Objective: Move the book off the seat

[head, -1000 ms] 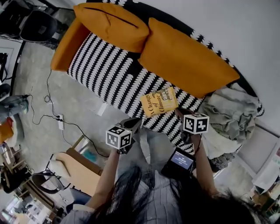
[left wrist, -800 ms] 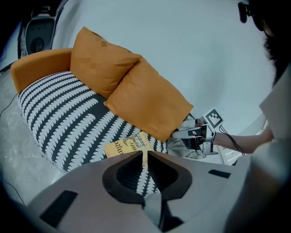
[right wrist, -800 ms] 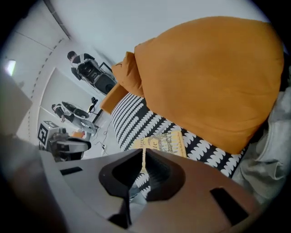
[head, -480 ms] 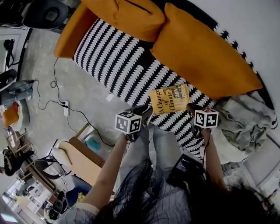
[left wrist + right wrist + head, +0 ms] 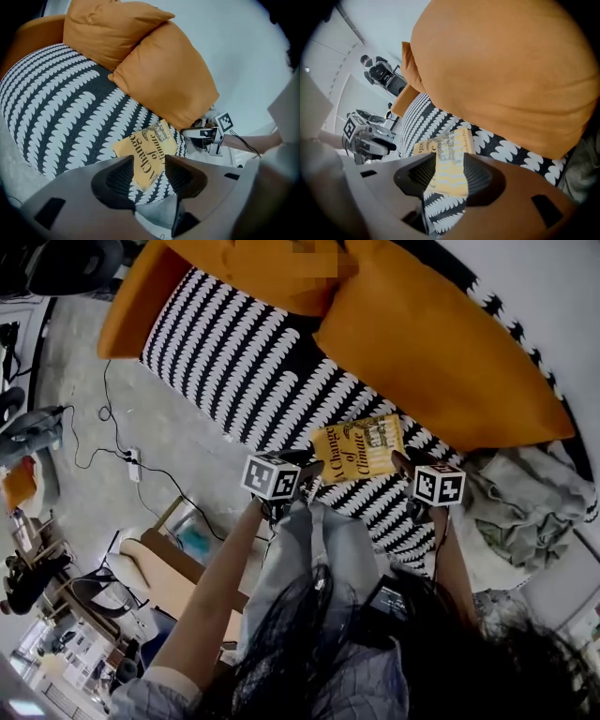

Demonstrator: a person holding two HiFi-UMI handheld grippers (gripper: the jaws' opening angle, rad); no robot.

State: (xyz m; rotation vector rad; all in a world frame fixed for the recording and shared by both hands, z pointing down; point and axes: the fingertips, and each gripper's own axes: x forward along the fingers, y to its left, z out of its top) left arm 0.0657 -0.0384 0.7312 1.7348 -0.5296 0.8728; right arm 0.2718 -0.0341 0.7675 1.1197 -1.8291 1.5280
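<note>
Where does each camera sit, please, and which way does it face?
Head view: on the person's head, facing steeply down at the book on the striped seat; hair, forearms, left claw and right claw show.
Left gripper view: on the left claw, facing along its jaws, which have just been opening, book seen between them, ungripped.
Right gripper view: on the right claw, likewise, jaws just opening, book between them ungripped, cushion beyond.
Shared: all show the book; each gripper view shows the other claw.

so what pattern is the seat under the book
Seat: black with rows of white scalloped marks, clearest in left gripper view.
</note>
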